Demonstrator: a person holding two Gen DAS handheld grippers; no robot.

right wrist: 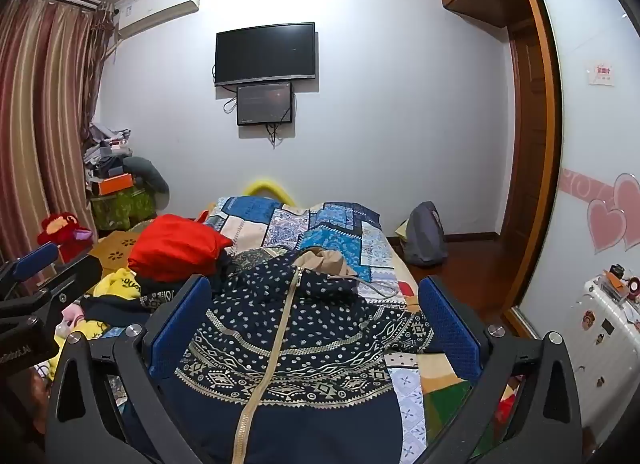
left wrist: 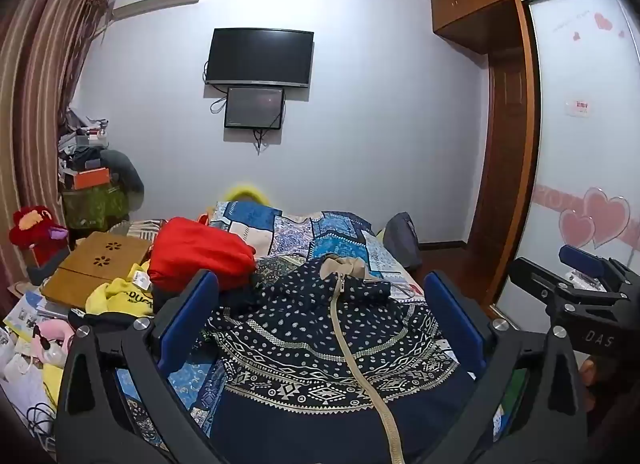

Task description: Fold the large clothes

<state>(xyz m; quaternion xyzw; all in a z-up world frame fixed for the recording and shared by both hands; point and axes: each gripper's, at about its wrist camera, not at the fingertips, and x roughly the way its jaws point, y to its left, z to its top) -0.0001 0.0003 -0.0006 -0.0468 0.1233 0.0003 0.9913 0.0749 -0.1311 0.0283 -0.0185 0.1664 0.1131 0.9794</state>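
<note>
Nearby, a red bundle [left wrist: 200, 252] crowds the navy jacket [left wrist: 320, 328] on the bed [right wrist: 320, 224].

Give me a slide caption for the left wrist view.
Open left claw poised over a navy patterned zip-up hoodie on the bed.

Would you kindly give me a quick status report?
Both tongs open, empty. Navy patterned jacket flat on bed, zipped, unfolded. Red garment crowds its left side.
</note>
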